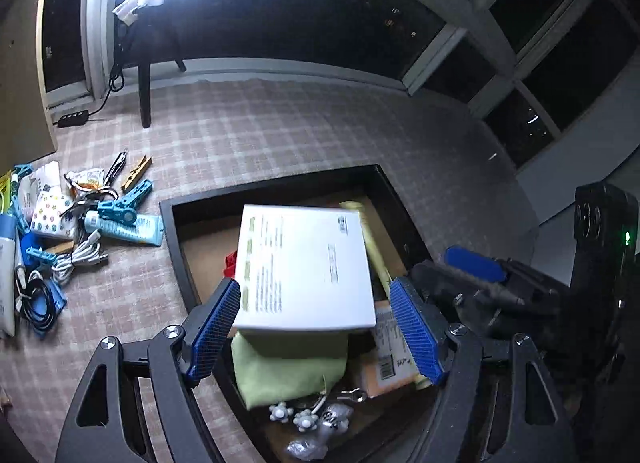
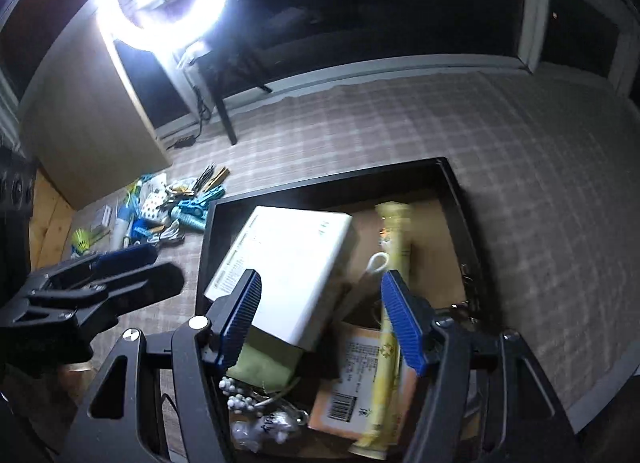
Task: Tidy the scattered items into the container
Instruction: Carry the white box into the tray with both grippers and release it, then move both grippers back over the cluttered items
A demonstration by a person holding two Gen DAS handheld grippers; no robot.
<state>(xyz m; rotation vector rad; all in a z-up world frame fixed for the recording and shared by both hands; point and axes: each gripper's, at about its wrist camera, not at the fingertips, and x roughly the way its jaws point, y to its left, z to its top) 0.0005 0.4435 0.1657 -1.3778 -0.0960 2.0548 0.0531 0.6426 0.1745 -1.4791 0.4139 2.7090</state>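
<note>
The black rectangular container, a shallow tray with upright rigid walls and a brown cardboard-like floor, serves here as the landmark. Both grippers hover above its near half with fingers spread wide and holding nothing: the left gripper frames a white box, the right gripper looks down on the same box from its other side. The box is flat, hard-edged and matt, printed with fine text, and lies tilted inside the container atop a soft, creased green cloth. Beside it, toward the container's right wall, rest a long pale-yellow tube with a smooth glossy skin and, beneath that, an orange printed packet bearing a barcode; at the near wall lie small white flower-shaped trinkets. The scattered items left to tidy lie in a heap on the checked woven cloth well to the left of the container: blue plastic clips, a wooden peg, a teal squeeze tube, coiled white and black cables, small printed pouches. The sensible step appears to be a fresh pick from that heap; rigid clips and the tube offer firm flat flanks for the ribbed blue pads, whereas loose cables are best pinched across the bundled coil, clear of tangled neighbours.
</note>
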